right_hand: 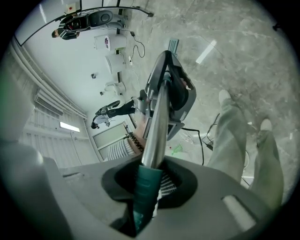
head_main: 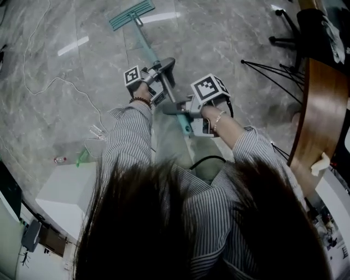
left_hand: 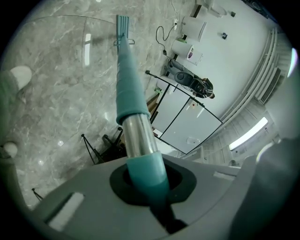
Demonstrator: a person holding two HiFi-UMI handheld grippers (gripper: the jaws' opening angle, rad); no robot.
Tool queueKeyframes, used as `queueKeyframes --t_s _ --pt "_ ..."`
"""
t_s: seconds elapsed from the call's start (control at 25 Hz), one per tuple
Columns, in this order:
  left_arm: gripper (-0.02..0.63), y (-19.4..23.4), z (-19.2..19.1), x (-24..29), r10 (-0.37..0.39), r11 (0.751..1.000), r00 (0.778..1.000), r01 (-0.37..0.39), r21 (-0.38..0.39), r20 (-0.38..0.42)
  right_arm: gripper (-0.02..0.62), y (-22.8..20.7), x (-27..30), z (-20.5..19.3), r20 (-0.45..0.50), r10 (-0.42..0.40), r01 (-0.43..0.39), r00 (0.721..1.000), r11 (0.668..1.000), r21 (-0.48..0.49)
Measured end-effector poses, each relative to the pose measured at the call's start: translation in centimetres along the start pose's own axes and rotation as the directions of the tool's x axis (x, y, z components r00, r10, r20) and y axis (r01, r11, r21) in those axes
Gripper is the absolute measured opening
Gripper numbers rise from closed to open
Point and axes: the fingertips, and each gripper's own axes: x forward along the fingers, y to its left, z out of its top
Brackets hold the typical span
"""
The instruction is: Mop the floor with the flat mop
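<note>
The grey plastic left gripper [head_main: 162,77] and right gripper [head_main: 178,109] each clamp the round teal-and-steel mop pole [head_main: 145,42] — its flat rectangular teal head [head_main: 132,15] rests on glossy veined marble floor [head_main: 219,33].

My left gripper [head_main: 163,71] and right gripper [head_main: 178,109] look grey, each topped by a black-and-white marker cube. I see grey-striped sleeves [head_main: 128,136], a dark bead bracelet [head_main: 141,100] on the left wrist, a thin bangle [head_main: 219,117] on the right, and long dark hair [head_main: 164,229].
</note>
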Motion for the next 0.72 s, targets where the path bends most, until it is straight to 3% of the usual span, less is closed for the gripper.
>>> queueKeyframes --t_s 0.44,0.6,0.72 --pt "0.003 11.3 -19.7 -3.8 -0.04 0.999 0.999 0.04 -0.016 0.025 0.077 -12.4 -7.0 -18.5 -0.111 -0.015 0.012 0.994 0.999 -0.03" --pt "0.003 13.8 -25.2 -4.9 -0.056 0.998 0.998 0.057 -0.036 0.024 0.083 -14.7 -8.6 -23.9 -0.163 -0.019 0.012 0.986 0.999 -0.042" --pt "0.003 14.6 -28.4 -5.6 -0.072 0.996 0.997 0.074 -0.056 0.028 0.084 -15.1 -9.7 -26.9 -0.157 0.031 -0.033 0.987 0.999 -0.01"
